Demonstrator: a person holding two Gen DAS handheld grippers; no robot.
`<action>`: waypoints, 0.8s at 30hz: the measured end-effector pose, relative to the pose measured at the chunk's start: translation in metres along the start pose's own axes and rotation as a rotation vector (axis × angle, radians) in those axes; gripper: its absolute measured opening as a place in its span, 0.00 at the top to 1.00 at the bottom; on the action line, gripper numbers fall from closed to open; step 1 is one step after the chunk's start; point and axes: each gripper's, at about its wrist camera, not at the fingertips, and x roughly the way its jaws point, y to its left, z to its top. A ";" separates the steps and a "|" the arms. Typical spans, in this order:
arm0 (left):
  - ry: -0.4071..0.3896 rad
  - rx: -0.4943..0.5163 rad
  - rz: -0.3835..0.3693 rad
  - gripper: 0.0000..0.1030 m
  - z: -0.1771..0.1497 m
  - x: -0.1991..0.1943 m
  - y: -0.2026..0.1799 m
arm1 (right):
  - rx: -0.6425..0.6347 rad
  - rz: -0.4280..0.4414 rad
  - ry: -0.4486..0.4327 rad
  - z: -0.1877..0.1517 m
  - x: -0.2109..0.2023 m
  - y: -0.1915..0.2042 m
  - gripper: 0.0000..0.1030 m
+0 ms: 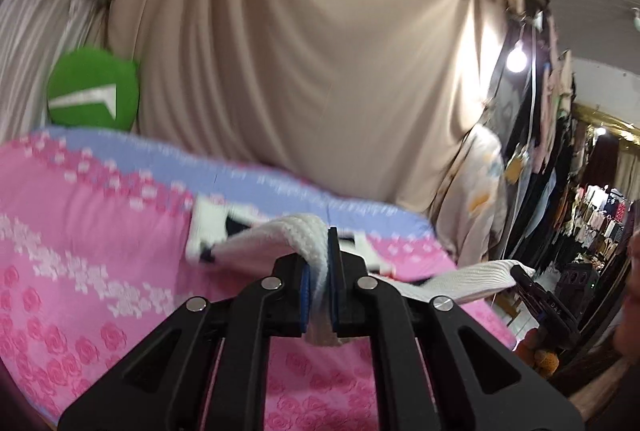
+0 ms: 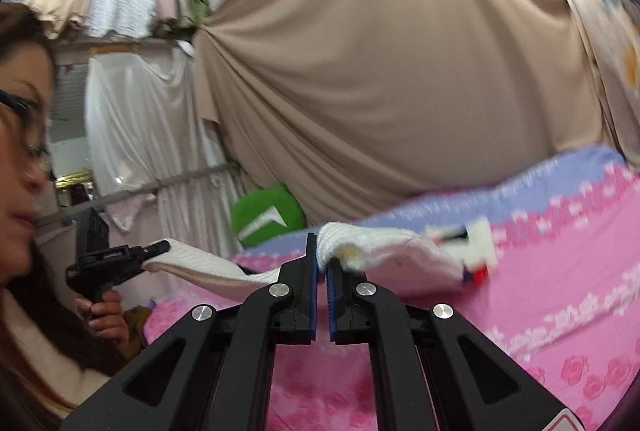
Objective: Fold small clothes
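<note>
A small white knit garment (image 1: 276, 235) with dark and red marks hangs stretched above the pink bed cover (image 1: 100, 243). My left gripper (image 1: 320, 267) is shut on one end of its white band, which runs between the blue pads. My right gripper (image 2: 322, 263) is shut on the other end of the garment (image 2: 384, 247). In the left wrist view the right gripper (image 1: 524, 277) shows at the right, holding the cloth. In the right wrist view the left gripper (image 2: 160, 247) shows at the left, holding the band. The garment's far part trails toward the cover (image 2: 560, 271).
A beige curtain (image 1: 304, 63) hangs behind the bed. A green round cushion (image 1: 94, 91) rests at the bed's far edge. The person's face (image 2: 20, 159) is close at the left of the right wrist view. Hanging clothes (image 1: 592, 219) fill the right.
</note>
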 end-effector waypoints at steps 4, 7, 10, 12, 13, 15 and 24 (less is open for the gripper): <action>-0.044 0.045 0.025 0.94 0.018 0.010 -0.007 | -0.020 0.048 -0.038 0.019 0.009 0.000 0.97; 0.029 0.021 0.058 0.94 0.028 0.054 0.008 | -0.008 -0.002 0.006 0.020 0.046 -0.026 0.97; 0.160 -0.034 0.130 0.94 0.030 0.124 0.037 | 0.083 -0.059 0.098 0.012 0.096 -0.076 0.97; 0.253 -0.064 0.194 0.94 0.025 0.176 0.060 | 0.150 -0.100 0.173 0.003 0.130 -0.108 0.97; 0.298 -0.082 0.222 0.94 0.021 0.201 0.072 | 0.187 -0.120 0.208 -0.002 0.146 -0.123 0.97; 0.375 -0.106 0.273 0.94 0.011 0.246 0.094 | 0.254 -0.155 0.276 -0.014 0.181 -0.156 0.97; 0.521 -0.125 0.403 0.93 -0.024 0.346 0.147 | 0.402 -0.274 0.460 -0.058 0.268 -0.247 0.97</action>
